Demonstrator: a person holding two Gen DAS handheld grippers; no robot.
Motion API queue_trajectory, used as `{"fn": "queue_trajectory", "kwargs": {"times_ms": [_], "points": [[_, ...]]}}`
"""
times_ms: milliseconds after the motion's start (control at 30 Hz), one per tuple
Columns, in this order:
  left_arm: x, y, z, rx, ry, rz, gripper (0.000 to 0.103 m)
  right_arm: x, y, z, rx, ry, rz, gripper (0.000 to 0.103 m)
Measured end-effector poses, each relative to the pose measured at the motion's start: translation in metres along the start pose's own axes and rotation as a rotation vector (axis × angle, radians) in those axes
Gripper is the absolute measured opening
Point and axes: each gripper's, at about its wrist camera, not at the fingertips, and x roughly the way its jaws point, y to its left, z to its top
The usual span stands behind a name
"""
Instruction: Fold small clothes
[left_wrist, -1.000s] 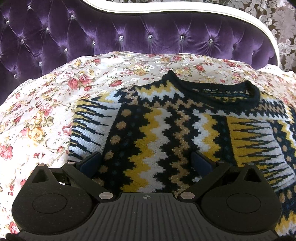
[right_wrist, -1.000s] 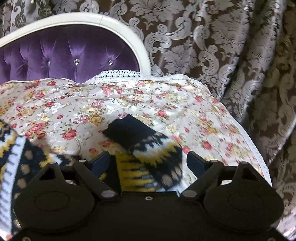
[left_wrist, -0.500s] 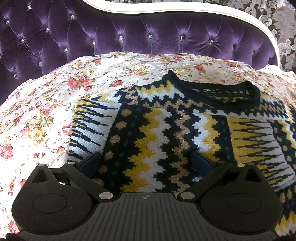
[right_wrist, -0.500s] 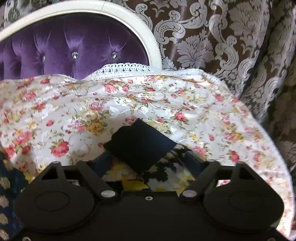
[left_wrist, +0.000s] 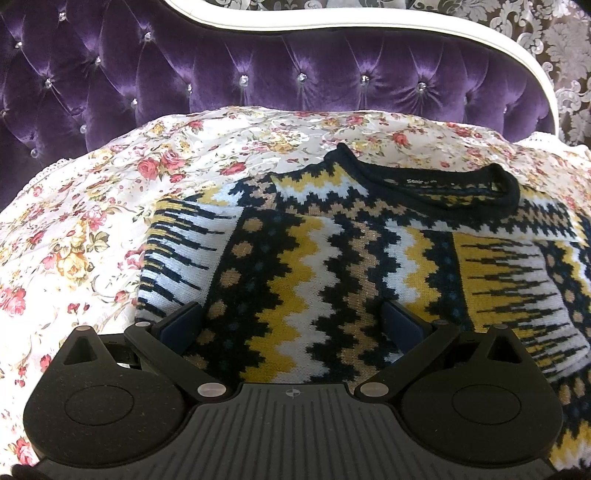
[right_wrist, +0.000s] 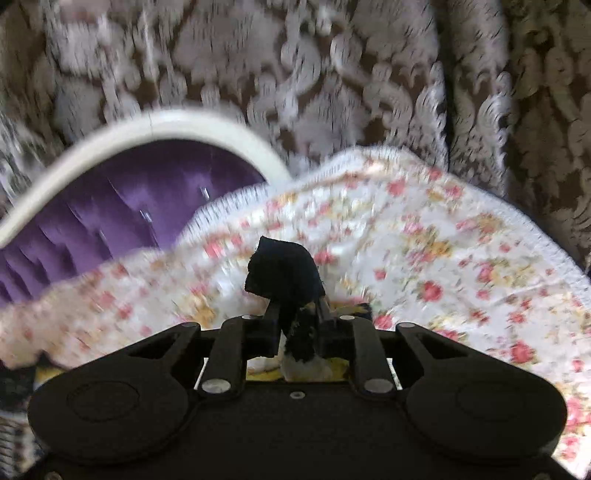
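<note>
Left wrist view looks down on a knitted sweater (left_wrist: 332, 258) with zigzag bands of black, yellow, white and tan, spread flat on a floral bedspread (left_wrist: 92, 229). The sweater's black neckline (left_wrist: 436, 181) lies on the side nearest the purple tufted headboard (left_wrist: 258, 74), which rises behind the bedspread with a white frame along its top. The left claw (left_wrist: 291, 321) is spread wide, its two blue-padded fingers (left_wrist: 181, 321) resting on or just above the sweater's body with nothing pinched between them; whether they press on the knit cannot be told. Right wrist view is blurred. There the right claw (right_wrist: 295, 314) is clenched on a bunched piece of the sweater, a dark cuff (right_wrist: 284, 273) that sticks up past the fingertips, with a bit of white and yellow knit showing below the grip. Beyond the cuff the bedspread's lace-trimmed edge falls away, the headboard's white frame curves off on the side away from that edge, and a brown curtain (right_wrist: 332, 66) with a pale damask pattern hangs behind the headboard.
</note>
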Motion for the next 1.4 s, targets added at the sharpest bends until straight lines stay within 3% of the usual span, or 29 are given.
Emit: {"fn": "queue_trajectory", "kwargs": {"times_ms": [167,367,600,700,800,933,1200,1400], "points": [[0.000,0.000,-0.001,-0.002,0.002,-0.001,0.103,-0.061,0.001,0.019,0.037,-0.081,0.072,0.027],[-0.002,0.000,0.000,0.000,0.004,0.000,0.103,-0.113,0.029,0.038,0.001,-0.135,0.142,0.027],[-0.003,0.004,0.006,-0.011,0.022,-0.022,0.103,-0.150,0.101,0.056,-0.057,-0.154,0.293,0.027],[-0.013,0.011,0.009,-0.038,0.032,-0.067,0.102,-0.157,0.143,0.054,-0.085,-0.147,0.377,0.027],[-0.032,0.030,0.009,-0.132,0.002,-0.146,0.102,-0.159,0.190,0.044,-0.124,-0.120,0.456,0.027],[-0.060,0.061,0.004,-0.227,-0.043,-0.184,0.102,-0.151,0.249,0.022,-0.172,-0.079,0.553,0.027],[-0.106,0.110,-0.016,-0.221,-0.108,-0.137,0.102,-0.112,0.359,-0.050,-0.244,0.040,0.686,0.027],[-0.119,0.134,-0.037,-0.235,-0.104,-0.116,0.102,-0.068,0.408,-0.118,-0.275,0.159,0.684,0.027]]}}
